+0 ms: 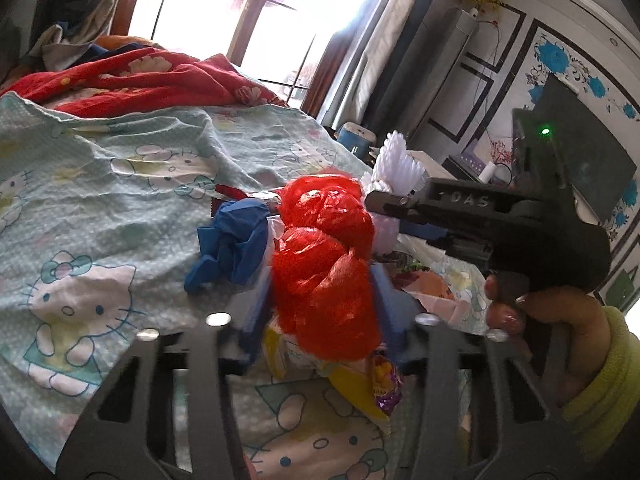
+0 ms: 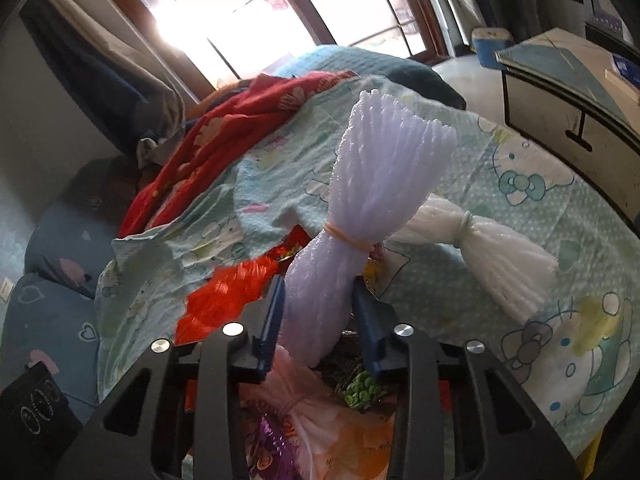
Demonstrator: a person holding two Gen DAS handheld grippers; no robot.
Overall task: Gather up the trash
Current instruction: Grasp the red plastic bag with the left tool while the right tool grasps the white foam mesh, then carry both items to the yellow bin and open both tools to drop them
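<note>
Left gripper (image 1: 324, 312) clamped on red plastic bag (image 1: 326, 256), right gripper (image 2: 318, 316) beside it clamped on white foam net bundle (image 2: 360, 208), both over cartoon-cat bedsheet (image 1: 120, 208)

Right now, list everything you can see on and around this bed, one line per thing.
Crumpled red plastic bag: one, red, between the left gripper's fingers on the bed.
White foam-net bundle tied with a rubber band: one, white, between the right gripper's fingers.
Second white foam-net bundle: one, white, lying on the sheet to its right.
Crumpled blue cloth: one, blue, left of the red bag.
Colourful snack wrappers: several, mixed colours, piled under both grippers.
Cartoon-cat bedsheet: one, pale green, covering the bed.
Red flowered blanket: one, red, by the window.
Left gripper: shut on the red bag.
Right gripper: shut on the foam bundle.
Hand in yellow sleeve: one, holding the right gripper.
</note>
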